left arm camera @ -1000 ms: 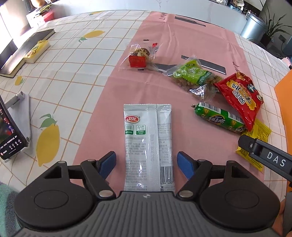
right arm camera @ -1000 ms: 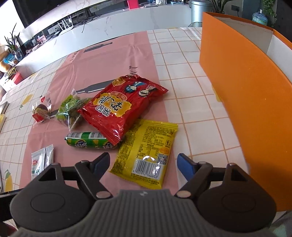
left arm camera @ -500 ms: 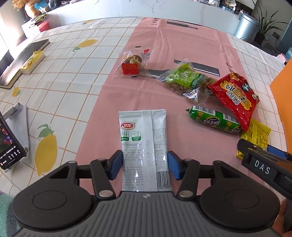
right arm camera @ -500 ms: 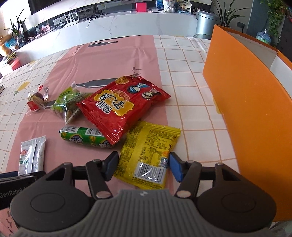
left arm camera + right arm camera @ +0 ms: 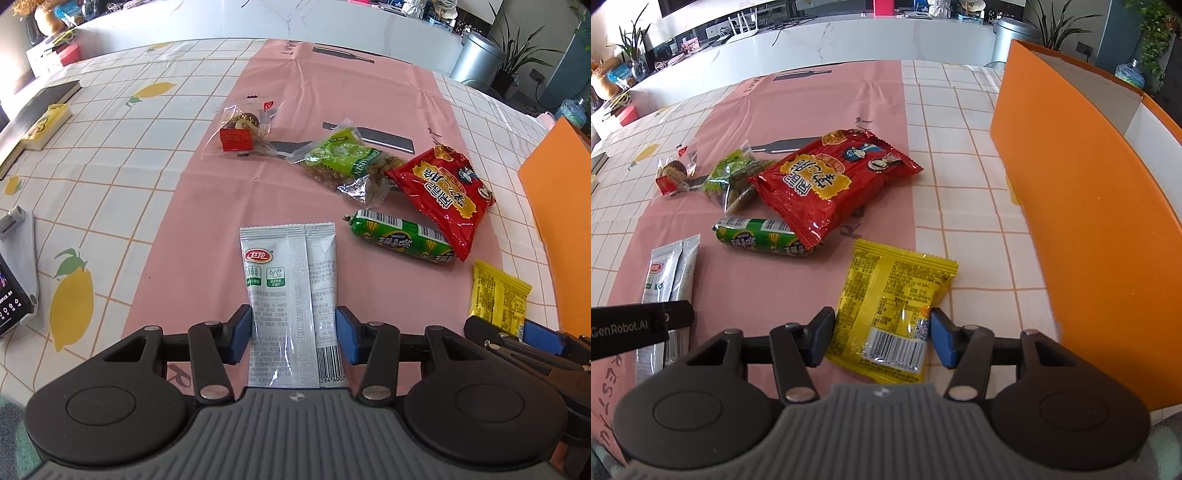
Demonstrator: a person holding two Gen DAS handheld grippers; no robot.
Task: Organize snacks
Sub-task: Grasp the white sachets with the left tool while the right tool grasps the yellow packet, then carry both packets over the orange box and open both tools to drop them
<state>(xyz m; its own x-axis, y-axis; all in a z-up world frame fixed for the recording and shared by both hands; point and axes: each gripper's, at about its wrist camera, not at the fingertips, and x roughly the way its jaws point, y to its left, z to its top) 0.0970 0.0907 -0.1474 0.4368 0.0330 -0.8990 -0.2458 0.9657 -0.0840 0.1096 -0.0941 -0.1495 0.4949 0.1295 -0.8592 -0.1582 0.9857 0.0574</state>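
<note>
Each hand-held gripper pinches a packet lying lengthwise between its fingers on the counter – left hand-held gripper (image 5: 294, 334) the grey sachet (image 5: 291, 291), right hand-held gripper (image 5: 882, 338) the yellow packet (image 5: 895, 299), nearer the orange box (image 5: 1089, 206)

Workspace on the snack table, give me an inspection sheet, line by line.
Surface: lemon-print tablecloth with a pink runner.
Job's things: silver packet, yellow packet, green sausage, red bag, green nut pack, clear candy pack; orange box.
Clutter: phone on a stand, book.
Grippers: left gripper shut on silver packet; right gripper shut on yellow packet.
Cables: nothing seen.
Surroundings: white counter, bin, plants.
</note>
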